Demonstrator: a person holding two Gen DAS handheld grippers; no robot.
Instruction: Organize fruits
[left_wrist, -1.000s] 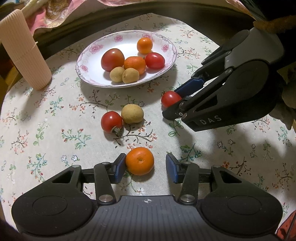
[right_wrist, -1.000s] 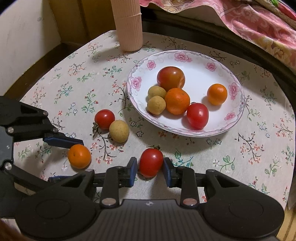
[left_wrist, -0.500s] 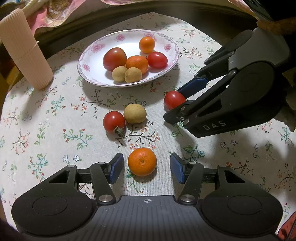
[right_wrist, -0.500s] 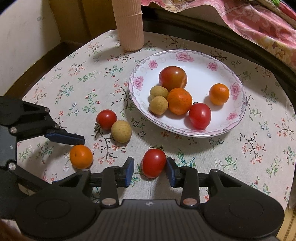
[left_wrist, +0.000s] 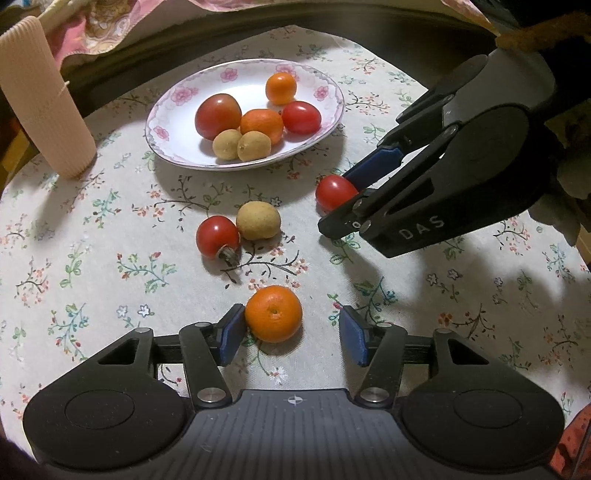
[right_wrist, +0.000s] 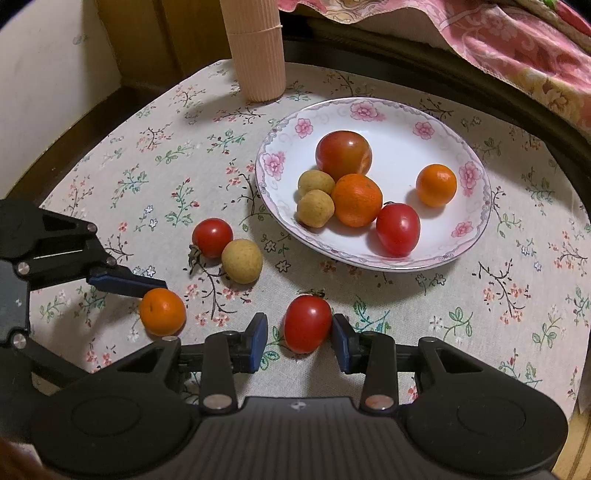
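Note:
A flowered white plate (left_wrist: 177, 146) (right_wrist: 469, 236) holds several fruits: tomatoes, oranges and two small tan fruits. On the cloth lie an orange (left_wrist: 273, 313) (right_wrist: 162, 312), a red tomato (left_wrist: 335, 192) (right_wrist: 307, 324), a stemmed tomato (left_wrist: 217, 236) (right_wrist: 212, 237) and a tan fruit (left_wrist: 258, 220) (right_wrist: 242, 260). My left gripper (left_wrist: 291, 338) is open around the orange, whose left side touches the left pad. My right gripper (right_wrist: 299, 341) (left_wrist: 343, 206) is open around the red tomato, which touches the right pad.
A ribbed pink cylinder (left_wrist: 44, 99) (right_wrist: 256, 48) stands at the table's far edge beside the plate. The round table carries a flowered cloth (left_wrist: 92, 236) with a dark rim behind. Pink patterned fabric (right_wrist: 517, 40) lies beyond the table.
Both grippers have opened wider around their fruits. The left gripper has pulled back slightly, so the orange sits further forward between its pads. No fruit has left the cloth.

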